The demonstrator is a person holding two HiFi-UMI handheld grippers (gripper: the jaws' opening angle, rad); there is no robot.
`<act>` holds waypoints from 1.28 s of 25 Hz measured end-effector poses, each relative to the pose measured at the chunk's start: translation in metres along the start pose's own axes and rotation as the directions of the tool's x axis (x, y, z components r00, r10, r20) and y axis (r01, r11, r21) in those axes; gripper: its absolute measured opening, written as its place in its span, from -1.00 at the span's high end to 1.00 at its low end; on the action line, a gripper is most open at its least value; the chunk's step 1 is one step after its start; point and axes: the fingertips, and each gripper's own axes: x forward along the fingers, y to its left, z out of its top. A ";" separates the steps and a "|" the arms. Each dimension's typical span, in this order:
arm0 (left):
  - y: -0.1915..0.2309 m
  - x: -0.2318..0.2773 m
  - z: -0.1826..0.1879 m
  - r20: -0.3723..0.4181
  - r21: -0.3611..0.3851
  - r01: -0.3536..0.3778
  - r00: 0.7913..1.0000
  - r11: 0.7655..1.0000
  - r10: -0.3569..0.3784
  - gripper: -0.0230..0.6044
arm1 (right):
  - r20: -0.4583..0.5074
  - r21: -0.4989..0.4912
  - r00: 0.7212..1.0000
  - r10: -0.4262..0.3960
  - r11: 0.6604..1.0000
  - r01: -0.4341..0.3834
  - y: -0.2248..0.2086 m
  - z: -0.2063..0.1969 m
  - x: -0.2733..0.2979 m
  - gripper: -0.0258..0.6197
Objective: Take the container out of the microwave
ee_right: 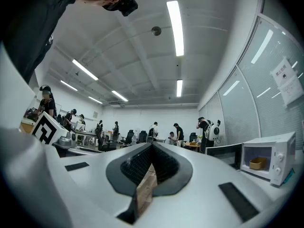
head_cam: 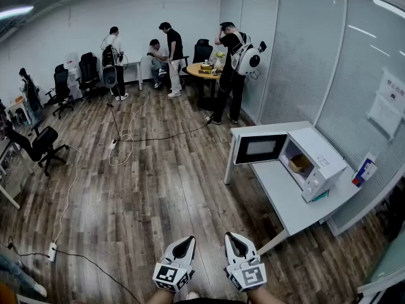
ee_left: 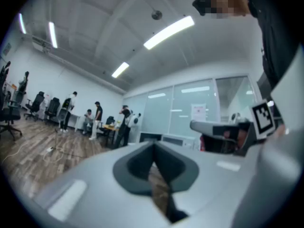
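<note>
Wood-plank floor [head_cam: 158, 189] fills most of the head view, with cables [head_cam: 126, 145] trailing across it and office chairs along the left wall. Several people [head_cam: 172, 49] stand or sit at the far end near a round table. At the right, beside frosted glass partitions, stands a white surface [head_cam: 278, 195] carrying a white microwave [head_cam: 319, 145]. Its door [head_cam: 259, 148] is swung wide open to the left, and the container [head_cam: 299, 163], a tan tub, sits inside the cavity. A small blue and white box [head_cam: 365, 170] stands on the far right end of the surface. At the bottom edge the left gripper [head_cam: 188, 240] and the right gripper [head_cam: 231, 237] are held side by side over the floor, well apart from the microwave, each with its marker cube toward the camera.

From the left gripper view, the fingers [ee_left: 104, 179] meet at their tips with nothing between them. Beyond them are the floor, the distant people and the glass wall.

From the right gripper view, the fingers [ee_right: 95, 184] are likewise together at the tips and hold nothing. The microwave [ee_right: 280, 148] appears at the right with its door [ee_right: 223, 155] open, and the container [ee_right: 258, 163] rests on its floor inside.
</note>
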 end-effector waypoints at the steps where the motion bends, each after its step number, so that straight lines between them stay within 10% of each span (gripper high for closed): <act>1: 0.000 -0.001 0.002 0.007 -0.013 -0.011 1.000 1.000 0.011 0.91 | 0.004 0.003 1.000 0.004 1.000 -0.004 0.003 0.001 -0.002 0.92; 10: 0.009 -0.015 0.014 0.033 0.006 -0.076 0.997 0.997 0.076 0.91 | 0.028 0.005 1.000 0.011 1.000 -0.011 0.015 0.011 -0.008 0.92; 32: 0.015 0.019 0.039 0.019 0.104 0.042 0.999 0.994 -0.044 0.91 | 0.082 0.020 0.995 0.061 0.998 -0.063 0.000 0.026 0.029 0.92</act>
